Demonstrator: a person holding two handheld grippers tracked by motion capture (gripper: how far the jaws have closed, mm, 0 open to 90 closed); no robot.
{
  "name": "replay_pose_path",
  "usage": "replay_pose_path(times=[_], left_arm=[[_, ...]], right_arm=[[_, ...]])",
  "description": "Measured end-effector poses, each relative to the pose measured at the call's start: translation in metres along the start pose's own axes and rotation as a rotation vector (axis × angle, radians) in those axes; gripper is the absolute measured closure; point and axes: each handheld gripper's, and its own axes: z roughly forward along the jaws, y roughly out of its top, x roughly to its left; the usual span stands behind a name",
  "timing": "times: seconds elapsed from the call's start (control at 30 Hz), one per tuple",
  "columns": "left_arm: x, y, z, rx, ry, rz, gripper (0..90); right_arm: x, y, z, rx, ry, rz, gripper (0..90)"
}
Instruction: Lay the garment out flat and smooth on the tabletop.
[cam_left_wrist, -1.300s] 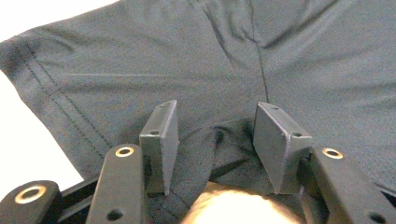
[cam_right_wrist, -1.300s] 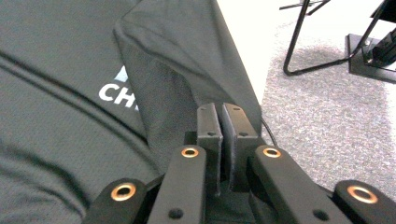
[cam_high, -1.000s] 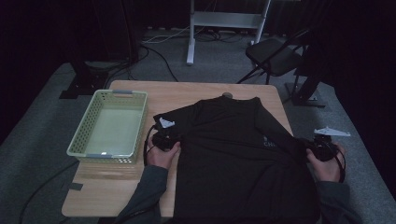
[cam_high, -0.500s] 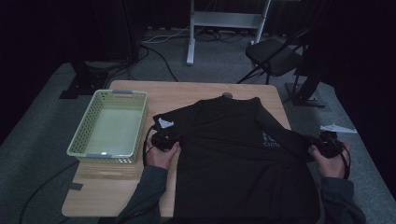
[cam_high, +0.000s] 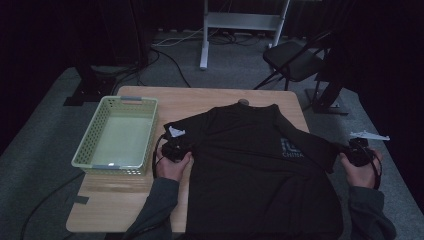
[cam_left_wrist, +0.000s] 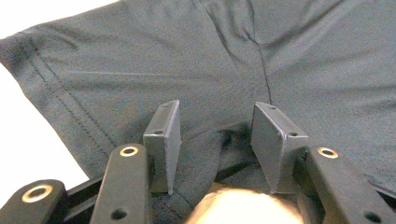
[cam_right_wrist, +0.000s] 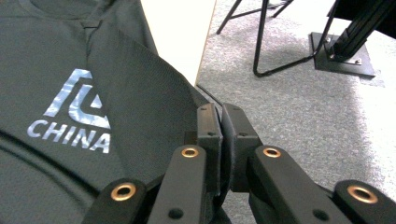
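A black T-shirt (cam_high: 250, 165) with a pale "CHINA" logo (cam_high: 290, 148) lies face up on the wooden table (cam_high: 125, 200). My left gripper (cam_high: 176, 146) rests at the shirt's left sleeve. In the left gripper view it (cam_left_wrist: 215, 135) is open, jaws wide apart, with a small fold of sleeve fabric (cam_left_wrist: 140, 70) bunched between them. My right gripper (cam_high: 356, 151) is out past the table's right edge. It (cam_right_wrist: 220, 135) is shut on the hem of the right sleeve (cam_right_wrist: 149, 107), which is pulled out taut beside the logo (cam_right_wrist: 77, 112).
A pale green mesh basket (cam_high: 90, 135) stands empty at the table's left side, close to my left hand. Grey carpet (cam_right_wrist: 303, 102) lies below the right gripper. A folding chair (cam_high: 295, 57) and a white stand (cam_high: 240, 20) are behind the table.
My right gripper has moved outward to the right, drawing the right sleeve straight past the table edge. The left hand has stayed in place.
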Motion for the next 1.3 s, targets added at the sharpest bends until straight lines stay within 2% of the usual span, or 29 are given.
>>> replay_pose_path(times=[0.23, 0.37, 0.53, 0.6, 0.9, 1.17, 1.3], left_arm=[[0.000, 0.000, 0.000, -0.001, 0.000, -0.001, 53.5], [0.000, 0.000, 0.000, -0.005, -0.020, -0.009, 50.7], [-0.005, 0.000, 0.000, -0.003, -0.035, 0.020, 48.4], [-0.006, 0.001, -0.001, -0.016, -0.037, 0.032, 48.2], [-0.008, 0.001, -0.003, -0.045, -0.051, 0.045, 46.8], [-0.009, 0.001, -0.001, -0.034, -0.058, 0.054, 45.4], [-0.010, 0.001, 0.002, -0.007, -0.058, 0.063, 44.6]], right_arm=[[-0.007, 0.000, -0.001, -0.003, -0.009, 0.018, 86.3], [-0.012, 0.001, -0.002, -0.008, -0.017, 0.037, 86.3], [-0.019, 0.002, -0.002, -0.009, -0.027, 0.054, 86.2], [-0.021, 0.003, -0.001, -0.011, -0.030, 0.062, 86.2], [-0.026, 0.006, 0.002, -0.005, -0.044, 0.078, 86.2], [-0.028, 0.007, 0.005, -0.010, -0.053, 0.083, 86.2], [-0.030, 0.006, 0.005, -0.010, -0.062, 0.087, 86.1]])
